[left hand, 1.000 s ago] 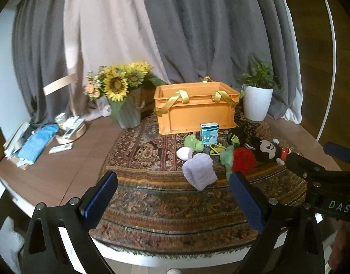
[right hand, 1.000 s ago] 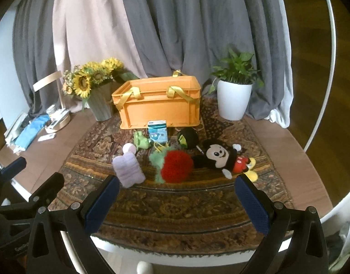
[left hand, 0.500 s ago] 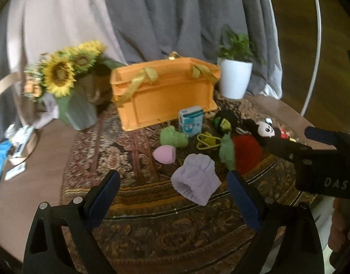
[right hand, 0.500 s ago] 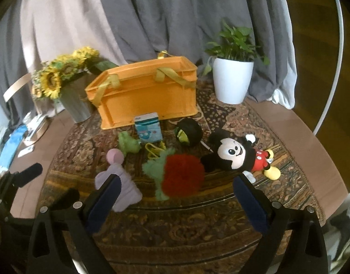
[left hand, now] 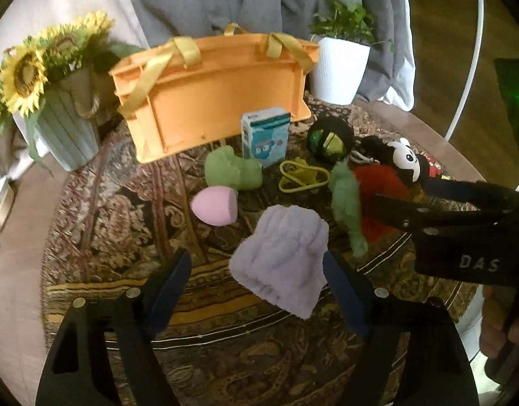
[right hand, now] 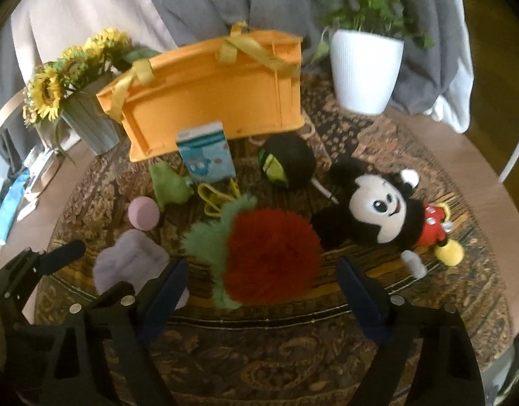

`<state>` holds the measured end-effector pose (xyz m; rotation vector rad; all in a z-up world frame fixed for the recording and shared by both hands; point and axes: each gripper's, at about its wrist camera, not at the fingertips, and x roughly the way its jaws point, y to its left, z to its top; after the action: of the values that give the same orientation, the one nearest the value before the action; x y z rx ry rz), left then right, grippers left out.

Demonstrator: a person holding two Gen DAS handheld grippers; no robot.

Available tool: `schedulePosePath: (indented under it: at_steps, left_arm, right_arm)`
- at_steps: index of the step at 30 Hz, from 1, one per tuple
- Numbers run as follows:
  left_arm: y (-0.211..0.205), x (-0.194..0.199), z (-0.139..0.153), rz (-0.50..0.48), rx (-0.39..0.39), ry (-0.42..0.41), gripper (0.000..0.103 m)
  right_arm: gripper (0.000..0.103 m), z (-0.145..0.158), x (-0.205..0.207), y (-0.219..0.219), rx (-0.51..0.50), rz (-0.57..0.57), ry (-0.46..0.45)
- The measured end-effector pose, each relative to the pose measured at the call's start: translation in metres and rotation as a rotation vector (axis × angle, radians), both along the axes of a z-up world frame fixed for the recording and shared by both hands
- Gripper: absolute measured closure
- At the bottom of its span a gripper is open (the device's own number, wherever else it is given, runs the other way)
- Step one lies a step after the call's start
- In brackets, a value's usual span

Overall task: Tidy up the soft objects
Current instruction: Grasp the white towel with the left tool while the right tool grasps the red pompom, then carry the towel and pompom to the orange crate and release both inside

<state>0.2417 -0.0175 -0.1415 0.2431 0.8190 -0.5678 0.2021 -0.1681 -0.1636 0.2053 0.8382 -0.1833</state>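
Observation:
A lilac fluffy cloth (left hand: 283,257) lies on the patterned rug, its near part between the fingers of my left gripper (left hand: 256,260). Those jaws are closing; the left pad stands clear of the cloth. A red fluffy plush with green fringe (right hand: 273,253) sits between the fingers of my right gripper (right hand: 262,269), whose jaws are also closing without pressing it. Behind stands an orange basket (right hand: 208,91) with yellow straps. A mouse plush (right hand: 384,209) lies right of the red one. A pink soft egg (left hand: 215,204) and a green soft toy (left hand: 232,169) lie further back.
A blue carton (left hand: 266,135), a black and green ball (left hand: 330,138) and yellow loops (left hand: 303,177) lie before the basket. A white plant pot (left hand: 340,67) stands back right, a sunflower vase (left hand: 66,128) back left. The round table's edge runs close behind both grippers.
Both grippers have come down and forward over the rug, and their jaws have narrowed. The lilac cloth now sits between the left fingers, the red plush between the right.

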Motion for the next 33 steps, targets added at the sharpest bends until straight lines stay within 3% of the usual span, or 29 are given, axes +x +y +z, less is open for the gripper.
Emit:
schedulePosePath:
  at_steps: [5, 9, 14, 17, 27, 33]
  left_arm:
    - [-0.008, 0.007, -0.014, 0.018, 0.007, 0.036, 0.035]
    - [-0.012, 0.011, -0.022, 0.032, 0.004, 0.049, 0.051]
    - [-0.011, 0.016, -0.026, 0.066, -0.022, 0.061, 0.073]
    - [-0.010, 0.018, -0.027, 0.084, -0.049, 0.075, 0.080]
    - [-0.009, 0.013, -0.014, 0.138, -0.089, 0.071, 0.084]
    - [-0.005, 0.012, 0.013, 0.169, -0.123, 0.004, 0.084]
  right_arm:
    - [0.020, -0.015, 0.013, -0.007, 0.023, 0.036, 0.035]
    - [0.024, -0.023, 0.020, -0.008, 0.044, 0.072, 0.055]
    - [0.044, -0.030, 0.029, -0.009, 0.072, 0.107, 0.068]
    - [0.055, -0.033, 0.030, -0.010, 0.084, 0.119, 0.072]
    - [0.058, -0.003, 0.021, -0.003, 0.037, 0.172, 0.006]
    - [0.058, 0.027, 0.022, -0.002, 0.033, 0.183, -0.062]
